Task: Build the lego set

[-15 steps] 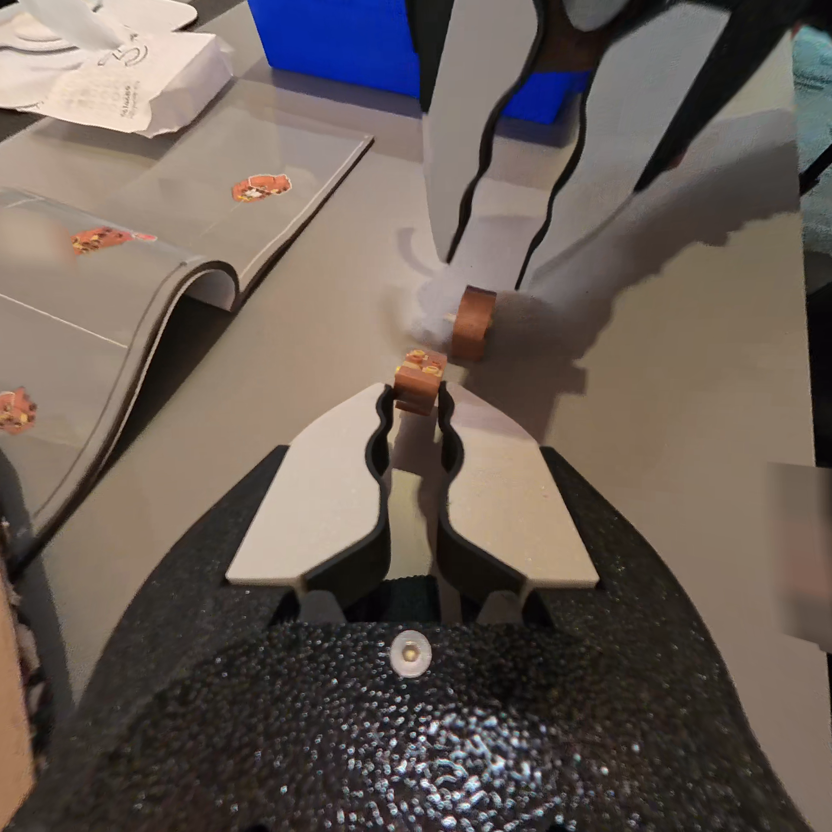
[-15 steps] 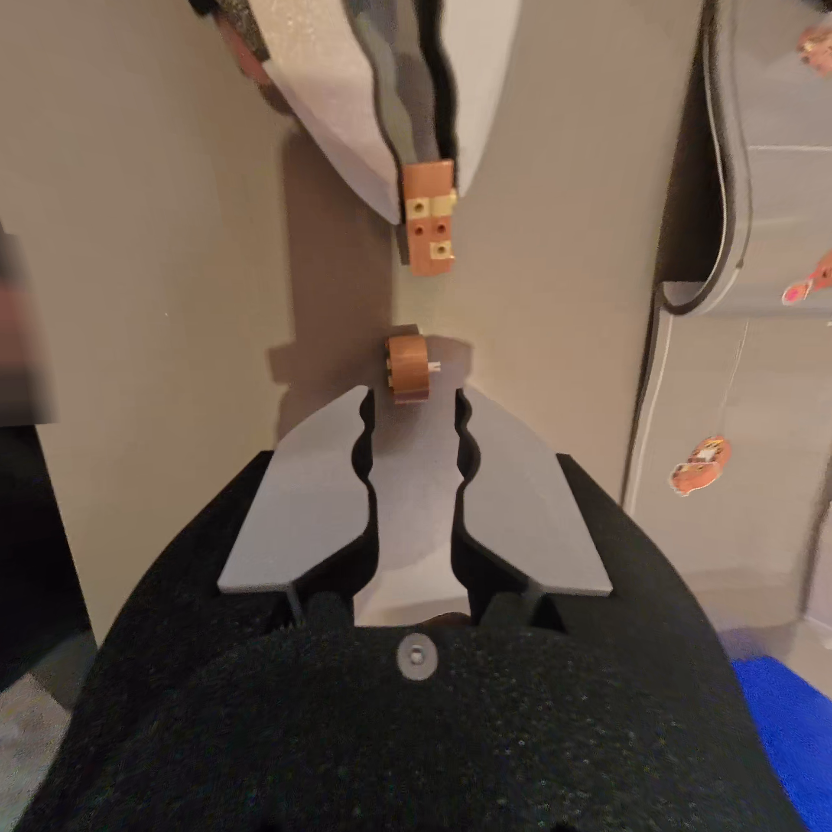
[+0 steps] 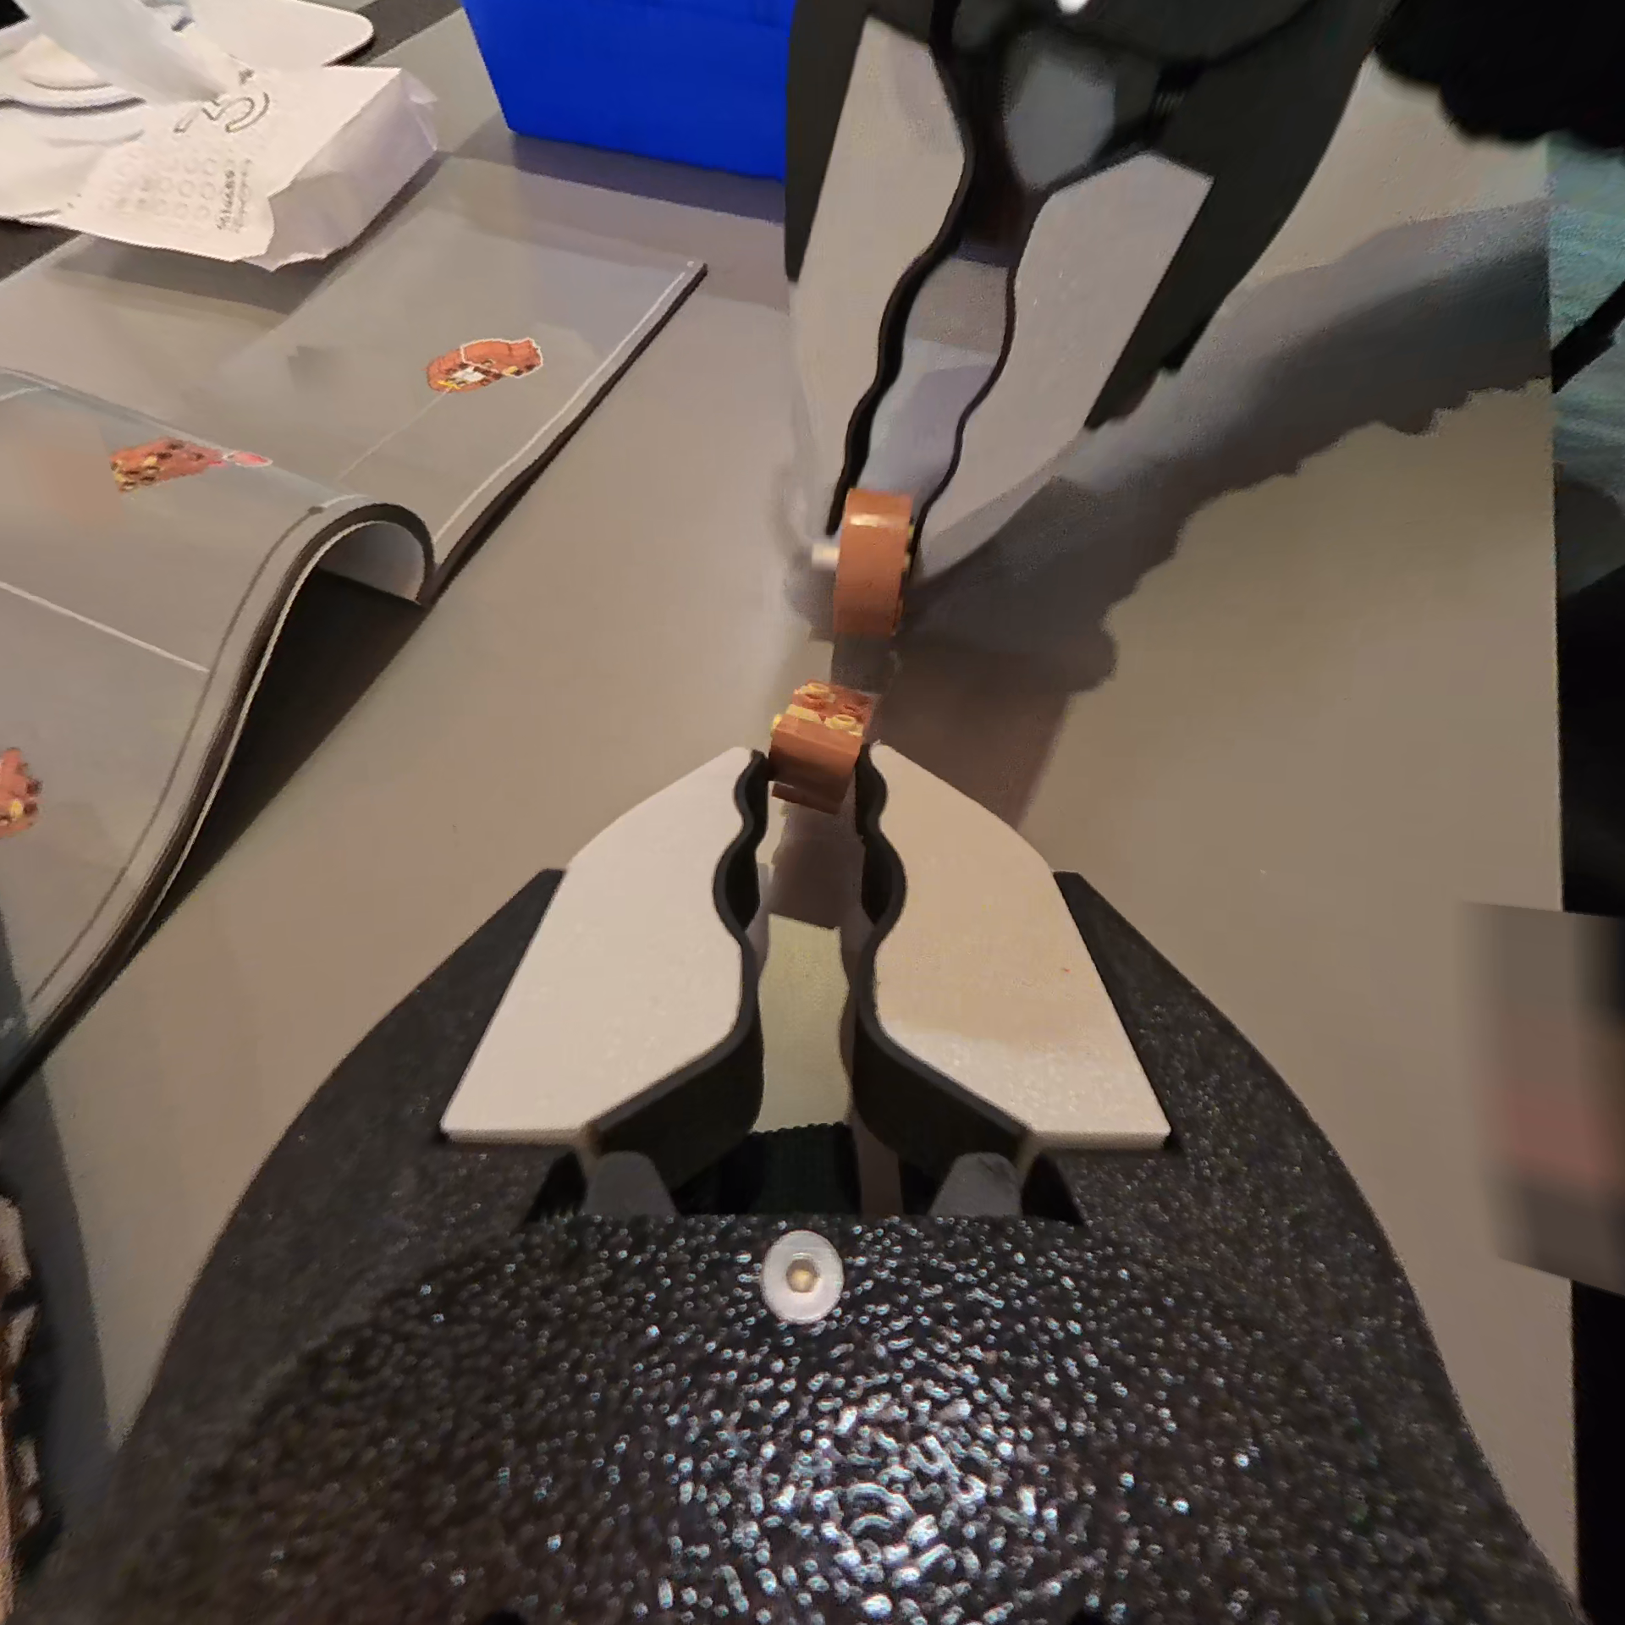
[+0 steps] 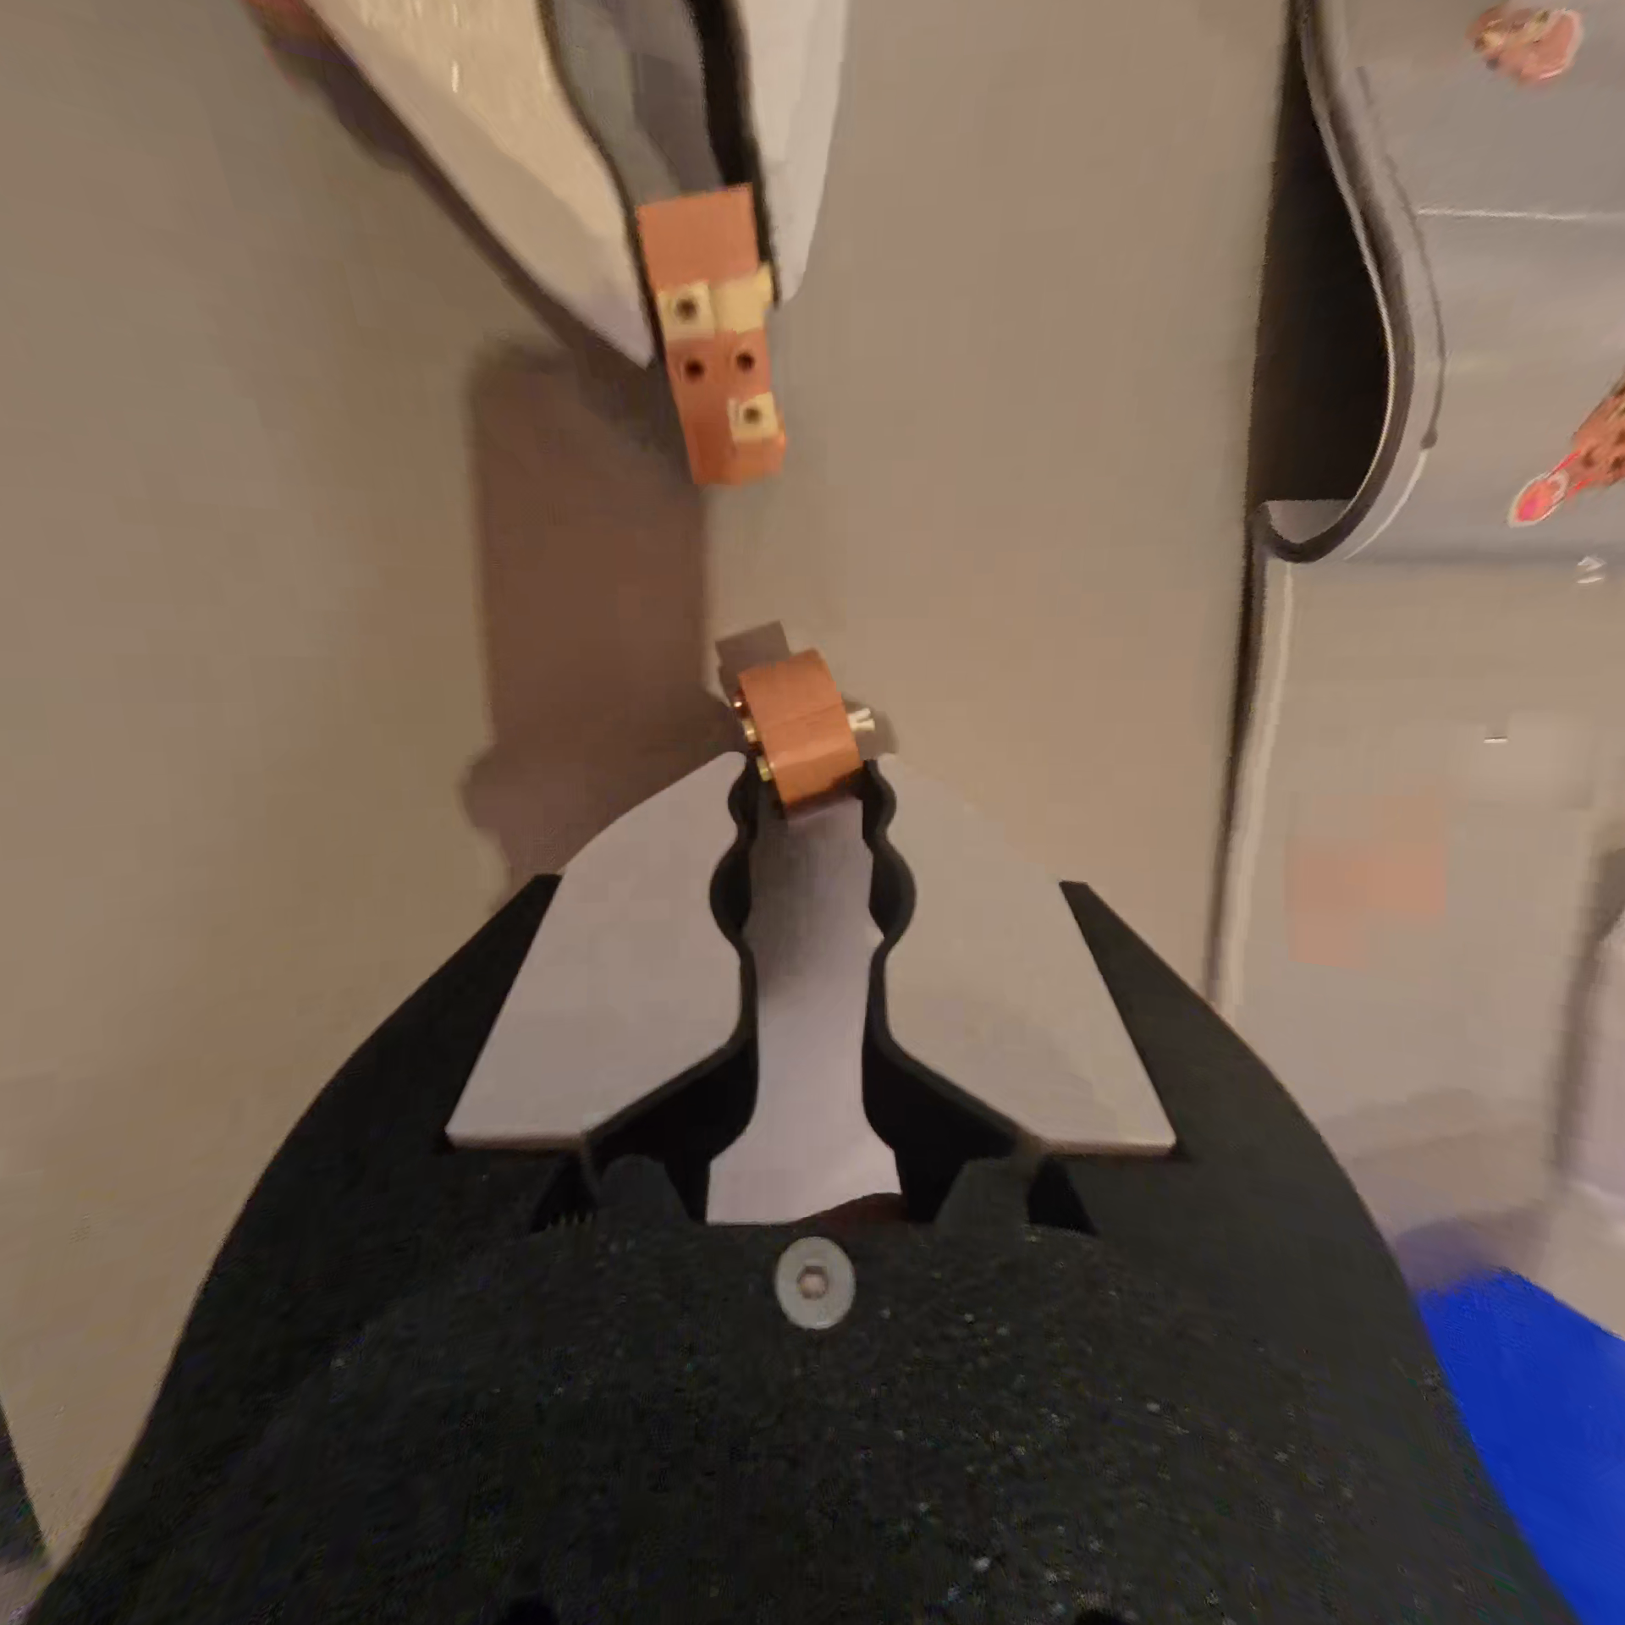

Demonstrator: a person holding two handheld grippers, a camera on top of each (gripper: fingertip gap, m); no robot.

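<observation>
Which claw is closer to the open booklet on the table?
Left. The left gripper, clamping a brown brick piece, sits just beside the open booklet; the right gripper holds a round brown piece farther away.

Two tongs [image 3: 813, 774] [image 4: 813, 783], two brown brick pieces [image 3: 813, 765] [image 3: 870, 563], one booklet [image 3: 264, 528].

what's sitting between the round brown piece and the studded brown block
Nothing visible: only open air over bare grey table separates the round brown piece, pinched by the right gripper, from the studded brown block in the left gripper.
</observation>
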